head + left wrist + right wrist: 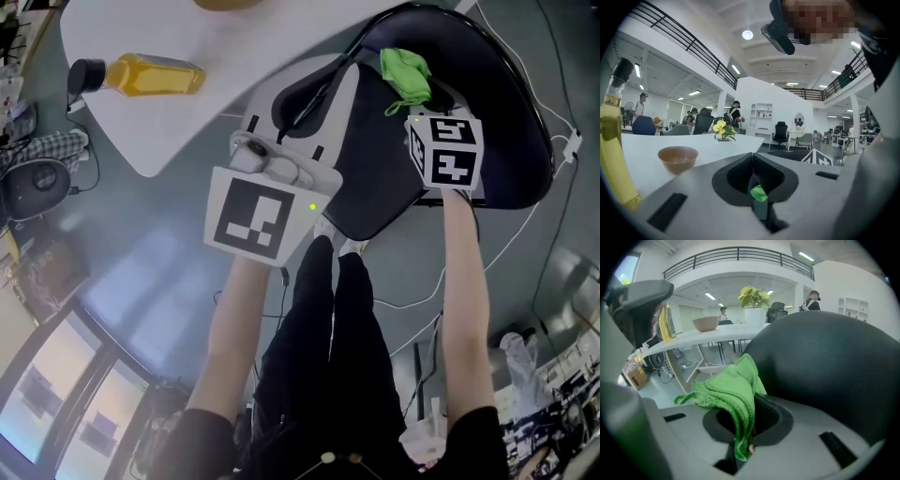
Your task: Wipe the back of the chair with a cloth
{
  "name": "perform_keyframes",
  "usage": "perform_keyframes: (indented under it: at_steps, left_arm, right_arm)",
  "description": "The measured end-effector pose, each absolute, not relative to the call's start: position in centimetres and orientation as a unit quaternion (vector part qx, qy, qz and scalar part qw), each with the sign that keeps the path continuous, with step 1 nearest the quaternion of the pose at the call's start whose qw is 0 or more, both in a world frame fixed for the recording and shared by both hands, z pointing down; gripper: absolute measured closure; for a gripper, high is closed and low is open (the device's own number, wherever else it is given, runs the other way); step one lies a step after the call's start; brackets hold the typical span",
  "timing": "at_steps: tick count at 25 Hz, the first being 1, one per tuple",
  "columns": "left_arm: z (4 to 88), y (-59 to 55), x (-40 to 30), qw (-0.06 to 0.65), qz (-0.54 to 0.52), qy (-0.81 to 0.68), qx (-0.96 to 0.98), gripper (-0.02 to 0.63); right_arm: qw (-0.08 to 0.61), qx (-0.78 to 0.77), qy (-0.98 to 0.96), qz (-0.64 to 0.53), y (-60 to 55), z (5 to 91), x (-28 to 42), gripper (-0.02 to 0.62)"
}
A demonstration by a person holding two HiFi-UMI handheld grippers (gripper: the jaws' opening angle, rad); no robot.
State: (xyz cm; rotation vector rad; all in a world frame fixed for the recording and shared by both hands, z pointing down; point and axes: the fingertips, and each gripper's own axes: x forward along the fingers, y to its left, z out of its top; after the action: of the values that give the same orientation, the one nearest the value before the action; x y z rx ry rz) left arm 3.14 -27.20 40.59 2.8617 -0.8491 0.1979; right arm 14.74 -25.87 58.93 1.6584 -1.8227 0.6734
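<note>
The black chair (506, 122) fills the upper right of the head view, and its dark padded back (825, 362) bulges close in the right gripper view. A green cloth (405, 73) is bunched against the chair, with my right gripper (413, 101) shut on it. In the right gripper view the cloth (731, 394) hangs folded out of the jaws of my right gripper (743, 446), touching the chair back. My left gripper (309, 98) is just left of the chair, between it and the table, its jaws together and holding nothing. A sliver of the green cloth (758, 193) shows past the tips of my left gripper (759, 201).
A white table (187, 131) lies upper left, bearing a bottle of yellow liquid (150, 75) and a brown bowl (678, 158). A yellow flower (722, 129) stands further back. White cables (525, 225) trail over the grey floor round the chair. The person's dark trouser legs (323, 337) are below.
</note>
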Motion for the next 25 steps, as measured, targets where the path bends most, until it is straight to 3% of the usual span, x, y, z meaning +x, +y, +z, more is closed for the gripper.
perform_keyframes:
  at_steps: [12, 25]
  left_arm:
    - [39.7, -26.9, 2.5, 0.107, 0.056, -0.289, 0.950, 0.600]
    - [38.4, -25.7, 4.2, 0.146, 0.034, -0.286, 0.947, 0.600]
  right_arm:
    - [0.230, 0.636, -0.709, 0.197, -24.4, 47.7, 16.1, 0.552]
    - [0.235, 0.695, -0.663, 0.149, -19.7, 40.1, 22.9, 0.552]
